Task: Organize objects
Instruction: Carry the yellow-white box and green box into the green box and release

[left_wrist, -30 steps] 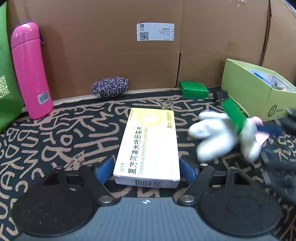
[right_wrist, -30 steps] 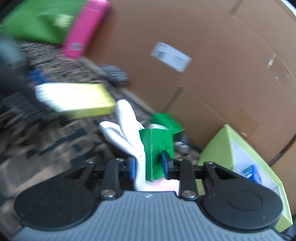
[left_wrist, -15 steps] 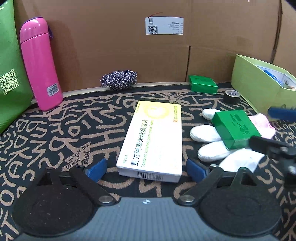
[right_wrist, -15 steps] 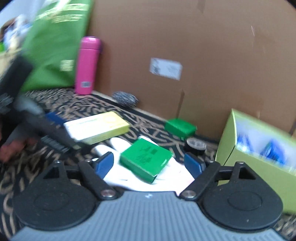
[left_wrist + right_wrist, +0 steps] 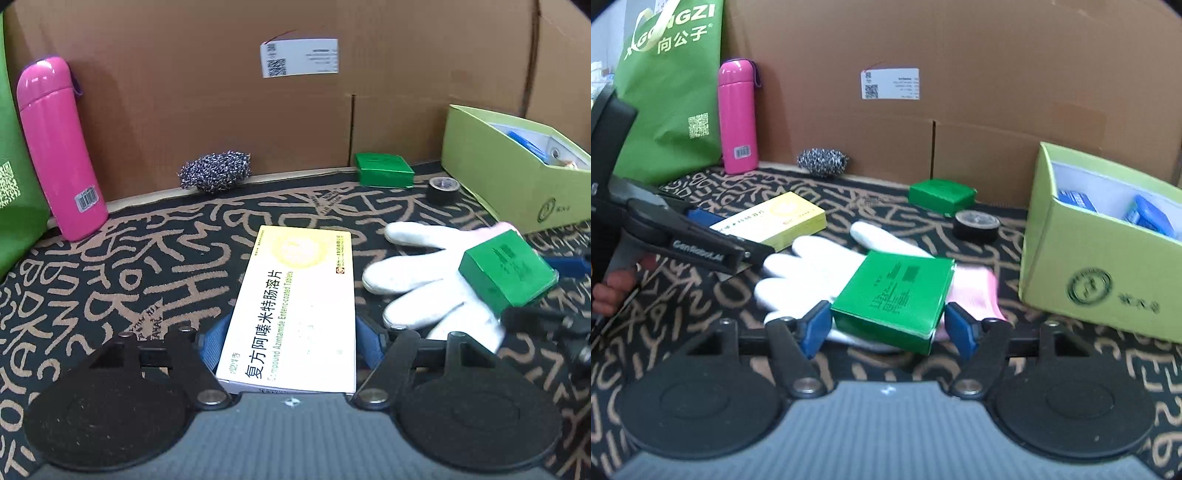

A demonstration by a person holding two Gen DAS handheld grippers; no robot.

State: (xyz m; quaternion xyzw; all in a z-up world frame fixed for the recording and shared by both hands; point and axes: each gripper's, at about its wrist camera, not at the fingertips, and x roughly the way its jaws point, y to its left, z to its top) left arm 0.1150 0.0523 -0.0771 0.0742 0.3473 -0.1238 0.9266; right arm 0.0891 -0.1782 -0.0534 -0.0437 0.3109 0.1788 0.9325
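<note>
My left gripper (image 5: 291, 345) is shut on the near end of a yellow and white tablet box (image 5: 295, 302), its blue pads against both long sides. In the right wrist view the same box (image 5: 775, 221) lies at the left. My right gripper (image 5: 886, 326) straddles a small green box (image 5: 897, 295) that rests on a white glove (image 5: 805, 273) with a pink cuff; the blue pads stand close beside the box with small gaps. The green box (image 5: 508, 273) and the glove (image 5: 417, 284) also show at the right of the left wrist view.
A light green carton (image 5: 1108, 266) with blue packs stands at the right. A second green box (image 5: 942, 195), a black tape roll (image 5: 977, 225), a steel scourer (image 5: 822, 160), a pink flask (image 5: 737, 118) and a green bag (image 5: 672, 92) line the cardboard wall.
The right gripper lowered the green box and glove onto the mat and opened. The left gripper opened, then closed in on the tablet box again.
</note>
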